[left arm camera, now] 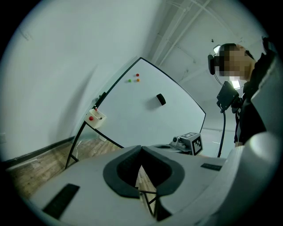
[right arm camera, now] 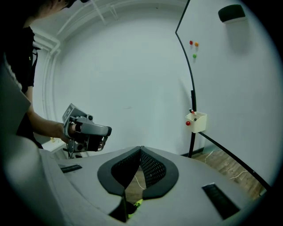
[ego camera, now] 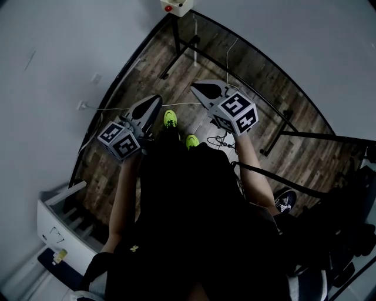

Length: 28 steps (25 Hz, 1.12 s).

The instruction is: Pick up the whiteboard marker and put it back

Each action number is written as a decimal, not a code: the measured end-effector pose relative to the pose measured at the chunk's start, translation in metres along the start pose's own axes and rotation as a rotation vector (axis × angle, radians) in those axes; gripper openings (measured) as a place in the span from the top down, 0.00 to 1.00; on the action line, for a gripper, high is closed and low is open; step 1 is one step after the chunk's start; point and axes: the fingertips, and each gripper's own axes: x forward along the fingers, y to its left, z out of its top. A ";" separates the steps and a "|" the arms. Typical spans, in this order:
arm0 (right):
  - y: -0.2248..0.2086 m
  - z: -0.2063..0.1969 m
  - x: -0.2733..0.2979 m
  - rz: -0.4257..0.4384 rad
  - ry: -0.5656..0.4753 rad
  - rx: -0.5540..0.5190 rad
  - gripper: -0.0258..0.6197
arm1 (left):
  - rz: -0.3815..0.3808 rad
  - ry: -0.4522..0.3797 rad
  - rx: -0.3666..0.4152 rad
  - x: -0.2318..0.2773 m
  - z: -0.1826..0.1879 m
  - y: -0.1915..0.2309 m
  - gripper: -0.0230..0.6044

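From your head camera, your left gripper (ego camera: 155, 100) and right gripper (ego camera: 196, 87) are held out side by side above the wooden floor (ego camera: 252, 82). A white box (ego camera: 176, 6) hangs well ahead of both.

In the left gripper view, your jaws are pressed together at the tips with nothing between them. The whiteboard (left arm camera: 146, 114) stands well beyond them.

In the right gripper view, your jaws are likewise clenched and empty. The whiteboard marker is in neither grip. A thin stick (right arm camera: 192, 112) stands in the box, far from your fingers, and is too small to identify.
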 end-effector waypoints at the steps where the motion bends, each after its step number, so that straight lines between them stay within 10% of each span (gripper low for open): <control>1: 0.003 -0.001 0.000 0.004 0.003 0.000 0.96 | -0.005 0.002 0.002 -0.001 -0.001 -0.001 0.94; 28: 0.021 0.030 0.006 -0.053 -0.085 0.028 0.96 | -0.117 0.041 -0.026 0.003 -0.006 -0.004 0.94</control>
